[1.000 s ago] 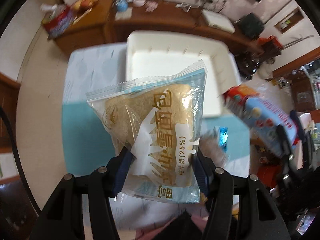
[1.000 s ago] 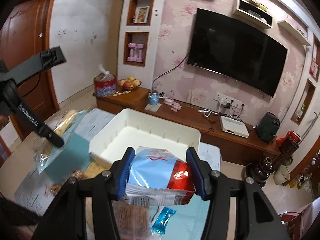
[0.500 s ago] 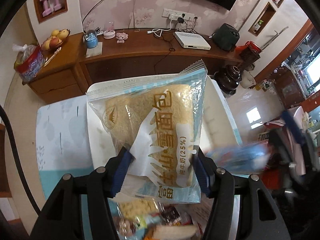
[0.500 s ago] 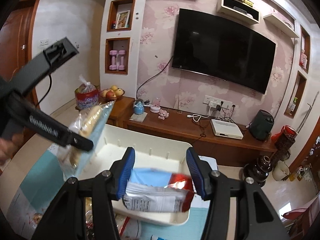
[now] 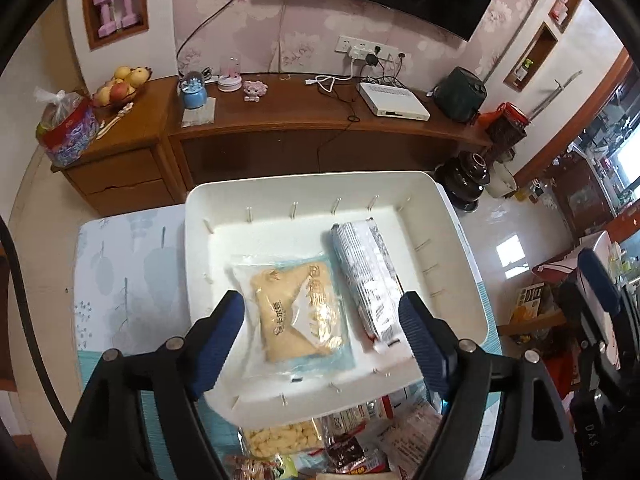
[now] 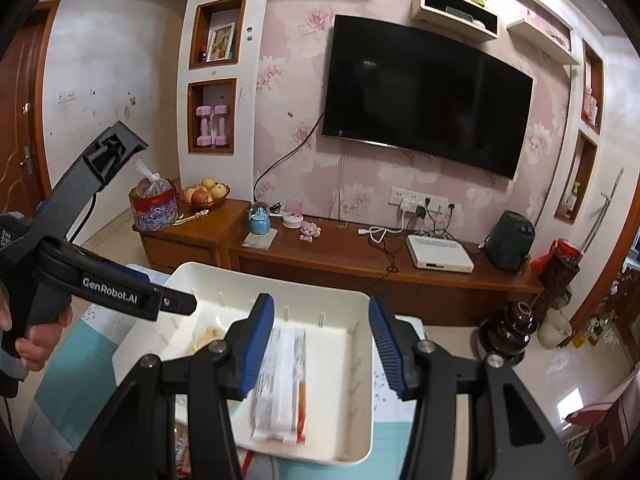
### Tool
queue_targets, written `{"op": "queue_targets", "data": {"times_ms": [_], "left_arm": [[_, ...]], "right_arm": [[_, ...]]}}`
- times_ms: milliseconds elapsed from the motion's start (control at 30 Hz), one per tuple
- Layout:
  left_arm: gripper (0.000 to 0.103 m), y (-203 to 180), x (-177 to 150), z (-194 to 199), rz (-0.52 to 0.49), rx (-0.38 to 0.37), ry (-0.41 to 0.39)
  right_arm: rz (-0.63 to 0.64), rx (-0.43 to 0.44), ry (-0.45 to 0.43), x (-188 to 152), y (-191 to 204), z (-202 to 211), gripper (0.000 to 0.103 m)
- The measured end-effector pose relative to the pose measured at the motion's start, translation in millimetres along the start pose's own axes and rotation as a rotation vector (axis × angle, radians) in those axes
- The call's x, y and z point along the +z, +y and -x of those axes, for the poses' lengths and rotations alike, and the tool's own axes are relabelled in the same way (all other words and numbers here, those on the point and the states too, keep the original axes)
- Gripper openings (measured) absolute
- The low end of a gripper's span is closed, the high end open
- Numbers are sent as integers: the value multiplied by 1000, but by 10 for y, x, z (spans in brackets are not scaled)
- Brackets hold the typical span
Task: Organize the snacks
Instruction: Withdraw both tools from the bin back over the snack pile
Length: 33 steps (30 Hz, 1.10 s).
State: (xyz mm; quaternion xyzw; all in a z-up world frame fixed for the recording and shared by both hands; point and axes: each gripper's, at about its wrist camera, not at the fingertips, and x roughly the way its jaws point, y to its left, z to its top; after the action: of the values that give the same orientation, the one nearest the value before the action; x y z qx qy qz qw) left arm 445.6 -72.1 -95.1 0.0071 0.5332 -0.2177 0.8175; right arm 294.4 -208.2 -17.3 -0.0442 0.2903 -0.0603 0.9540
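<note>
Two snack packs lie in one white rectangular plastic tray [image 5: 460, 236] on a pale blue patterned tablecloth [image 5: 120, 264].
From left: brown wooden sideboard [image 5: 132, 148], one clear bread packet [image 5: 296, 312], one silver barcode-printed packet [image 5: 368, 280]. The left gripper [image 5: 320, 320] is opening and empty; the right gripper [image 6: 320, 340] stands apart, gripping nothing. More wrappers [image 5: 344, 448] crowd the tray's near edge.

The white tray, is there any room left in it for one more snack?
Yes. In the white tray, the floor is bare along the far wall and down the left side, beside the bread packet. The silver packet fills the right part. In front of the tray's near rim it is crowded with a snack pile.
</note>
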Motion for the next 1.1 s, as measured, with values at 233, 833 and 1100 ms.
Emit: {"op": "queue_targets", "data": {"times_ms": [233, 833, 1100], "left_arm": [[79, -84, -361, 444, -18, 42, -57], [79, -373, -1728, 1562, -19, 100, -118], [79, -423, -2154, 1647, -122, 136, -48]], "right_arm": [[-51, 19, 15, -76, -15, 313, 50], [-135, 94, 9, -596, -201, 1631, 50], [-124, 164, 69, -936, -84, 1891, 51]]}}
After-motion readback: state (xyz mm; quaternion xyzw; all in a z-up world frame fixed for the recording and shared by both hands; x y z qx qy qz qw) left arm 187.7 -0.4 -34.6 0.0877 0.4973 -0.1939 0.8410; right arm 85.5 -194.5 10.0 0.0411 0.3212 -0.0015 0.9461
